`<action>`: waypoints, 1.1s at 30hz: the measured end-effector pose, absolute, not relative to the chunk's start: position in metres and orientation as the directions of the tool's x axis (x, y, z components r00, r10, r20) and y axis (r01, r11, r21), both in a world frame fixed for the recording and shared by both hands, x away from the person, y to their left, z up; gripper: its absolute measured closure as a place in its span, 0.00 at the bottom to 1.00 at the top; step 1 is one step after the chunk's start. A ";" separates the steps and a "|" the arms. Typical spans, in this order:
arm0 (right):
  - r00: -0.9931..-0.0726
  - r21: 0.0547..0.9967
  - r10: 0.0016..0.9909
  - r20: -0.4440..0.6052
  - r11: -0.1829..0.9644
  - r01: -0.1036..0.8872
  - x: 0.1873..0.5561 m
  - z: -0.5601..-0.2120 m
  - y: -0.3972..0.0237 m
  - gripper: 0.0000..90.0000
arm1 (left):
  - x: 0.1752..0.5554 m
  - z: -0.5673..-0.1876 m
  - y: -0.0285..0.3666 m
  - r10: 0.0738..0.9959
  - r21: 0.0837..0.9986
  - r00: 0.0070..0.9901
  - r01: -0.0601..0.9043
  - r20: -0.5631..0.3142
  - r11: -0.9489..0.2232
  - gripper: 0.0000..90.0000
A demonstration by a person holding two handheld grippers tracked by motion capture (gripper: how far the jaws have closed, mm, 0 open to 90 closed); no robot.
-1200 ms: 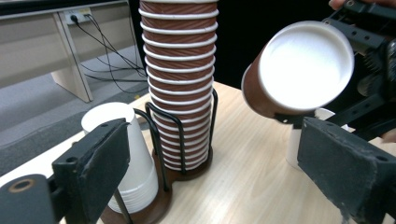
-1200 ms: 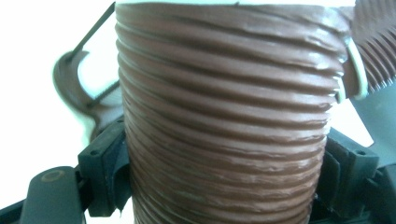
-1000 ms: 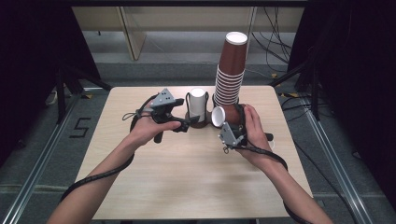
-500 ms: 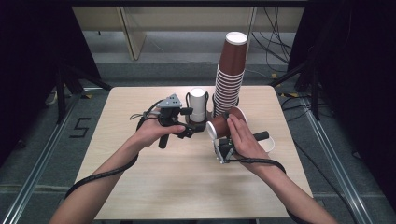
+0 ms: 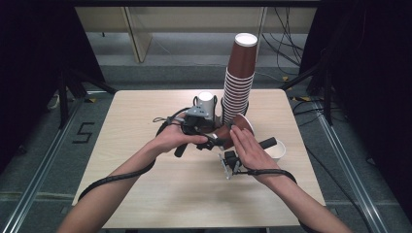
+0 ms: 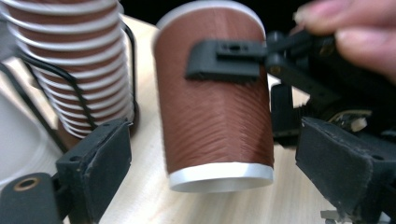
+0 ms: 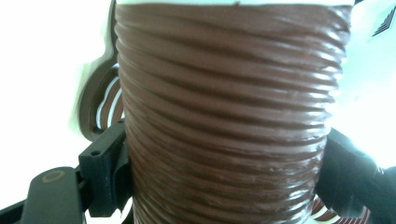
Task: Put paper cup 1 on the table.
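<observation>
A ribbed brown paper cup point(image 5: 243, 125) lies tilted above the table, its white rim turned to the right. My right gripper point(image 5: 226, 141) is shut on it; in the right gripper view both pads press the cup point(image 7: 229, 93) at its sides, around the gripper point(image 7: 226, 156). My left gripper point(image 5: 206, 138) has come up to the same cup point(image 6: 215, 107). Its jaws have just been opening and stand either side of the cup with a gap, so the left gripper point(image 6: 215, 144) is open. One right-gripper pad point(image 6: 224, 60) rests on the cup's wall.
A tall stack of brown cups point(image 5: 239, 82) stands in a black wire holder point(image 6: 79, 93) at the table's back middle. A white cup point(image 5: 206, 103) stands beside it. A white bowl point(image 5: 278, 153) sits right of my right hand. The wooden table point(image 5: 145, 189) is bare in front.
My left gripper has moved right and slightly down until its jaws sit around the cup. My right hand has lowered the cup and tipped it toward the left gripper.
</observation>
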State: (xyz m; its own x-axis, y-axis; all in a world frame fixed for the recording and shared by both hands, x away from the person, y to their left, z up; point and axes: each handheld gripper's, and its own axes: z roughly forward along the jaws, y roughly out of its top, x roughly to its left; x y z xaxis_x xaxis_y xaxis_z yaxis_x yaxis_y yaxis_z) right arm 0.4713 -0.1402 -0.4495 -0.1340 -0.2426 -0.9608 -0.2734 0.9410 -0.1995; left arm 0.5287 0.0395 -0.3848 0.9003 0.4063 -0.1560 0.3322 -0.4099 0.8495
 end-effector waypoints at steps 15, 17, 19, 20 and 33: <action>-0.109 -0.257 -0.301 -0.947 0.918 -0.302 0.469 -0.451 -0.132 0.21 | 0.535 -0.402 0.023 0.394 0.805 0.902 0.361 -0.175 -0.470 0.16; -0.104 -0.266 -0.310 -0.945 0.914 -0.305 0.468 -0.451 -0.131 0.21 | 0.535 -0.402 0.024 0.398 0.798 0.903 0.357 -0.161 -0.486 0.16; -0.101 -0.268 -0.311 -0.945 0.913 -0.307 0.468 -0.450 -0.131 0.21 | 0.535 -0.403 0.024 0.399 0.799 0.902 0.360 -0.166 -0.482 0.16; -0.099 -0.271 -0.314 -0.944 0.912 -0.309 0.468 -0.450 -0.131 0.21 | 0.535 -0.404 0.023 0.410 0.796 0.897 0.366 -0.164 -0.483 0.17; -0.083 -0.283 -0.326 -0.942 0.901 -0.330 0.469 -0.448 -0.127 0.18 | 0.534 -0.408 0.024 0.406 0.803 0.900 0.358 -0.160 -0.477 0.22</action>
State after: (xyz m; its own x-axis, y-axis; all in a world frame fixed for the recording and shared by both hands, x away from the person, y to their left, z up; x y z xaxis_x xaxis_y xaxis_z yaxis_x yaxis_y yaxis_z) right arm 0.4687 -0.1272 -0.4477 -0.0826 -0.3264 -0.9416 -0.3299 0.9005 -0.2832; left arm 0.5345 0.0238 -0.4084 0.8999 0.4056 -0.1598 0.3577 -0.4772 0.8027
